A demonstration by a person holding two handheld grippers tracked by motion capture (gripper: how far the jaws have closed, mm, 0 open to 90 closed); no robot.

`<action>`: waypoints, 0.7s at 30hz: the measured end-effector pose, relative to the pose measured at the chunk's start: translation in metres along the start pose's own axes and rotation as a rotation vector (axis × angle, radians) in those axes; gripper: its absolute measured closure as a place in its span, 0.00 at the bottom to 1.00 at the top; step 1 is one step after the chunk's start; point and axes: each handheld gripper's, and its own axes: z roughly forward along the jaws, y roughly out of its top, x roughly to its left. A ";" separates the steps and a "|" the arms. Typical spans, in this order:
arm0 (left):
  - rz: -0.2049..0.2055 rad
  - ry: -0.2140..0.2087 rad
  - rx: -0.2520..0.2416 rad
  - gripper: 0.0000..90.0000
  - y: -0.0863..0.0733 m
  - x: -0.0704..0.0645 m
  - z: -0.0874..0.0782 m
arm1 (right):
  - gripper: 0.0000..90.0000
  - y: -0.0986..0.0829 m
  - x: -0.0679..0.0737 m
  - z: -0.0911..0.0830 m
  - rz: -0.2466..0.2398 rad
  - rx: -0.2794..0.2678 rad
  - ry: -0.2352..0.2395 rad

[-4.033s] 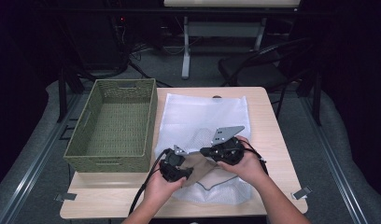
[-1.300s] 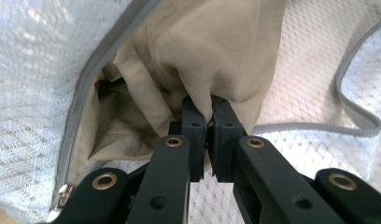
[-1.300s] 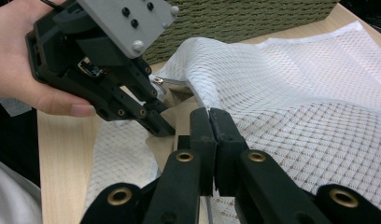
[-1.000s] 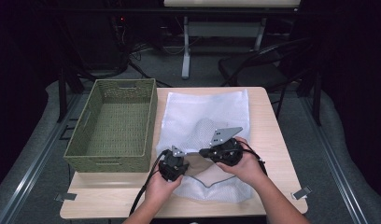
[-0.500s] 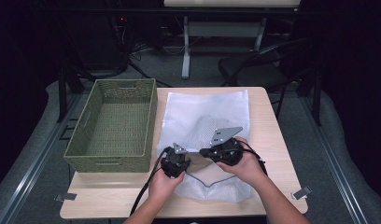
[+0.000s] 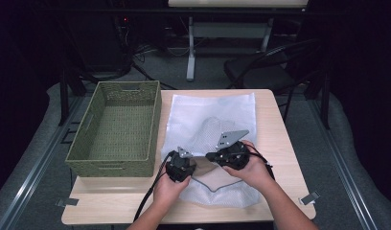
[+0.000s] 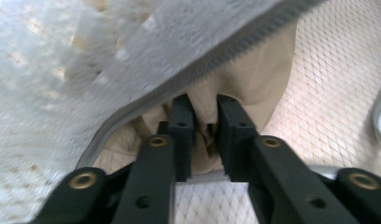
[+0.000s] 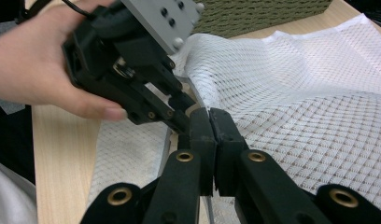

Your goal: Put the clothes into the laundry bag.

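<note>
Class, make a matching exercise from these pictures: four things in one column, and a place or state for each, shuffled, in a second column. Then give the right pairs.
Things:
1. woven basket
2. white mesh bag
3. right gripper
4. left gripper

Places or states:
A. jaws slightly apart, inside the bag's zippered opening
B. spread flat on the table's middle
C. green, on the table's left side
D. jaws pressed shut at the bag's edge

Pairs: 1-C, 2-B, 3-D, 4-A

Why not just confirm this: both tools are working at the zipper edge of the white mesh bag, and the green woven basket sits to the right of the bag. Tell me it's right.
Not quite. The green woven basket sits to the left of the white mesh bag, as the high view shows. The rest stands: the left tool and the right tool are both at the bag's zipper edge.
</note>
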 end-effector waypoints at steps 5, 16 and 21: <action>-0.002 -0.015 -0.003 0.77 -0.004 0.002 -0.013 | 0.99 -0.002 -0.001 0.000 0.004 0.008 0.000; 0.044 0.006 0.024 0.66 -0.021 0.003 -0.034 | 0.99 -0.005 -0.002 0.003 0.009 0.024 0.003; 0.044 0.022 0.031 0.59 -0.028 0.009 -0.044 | 0.99 -0.007 -0.002 0.005 0.013 0.032 0.005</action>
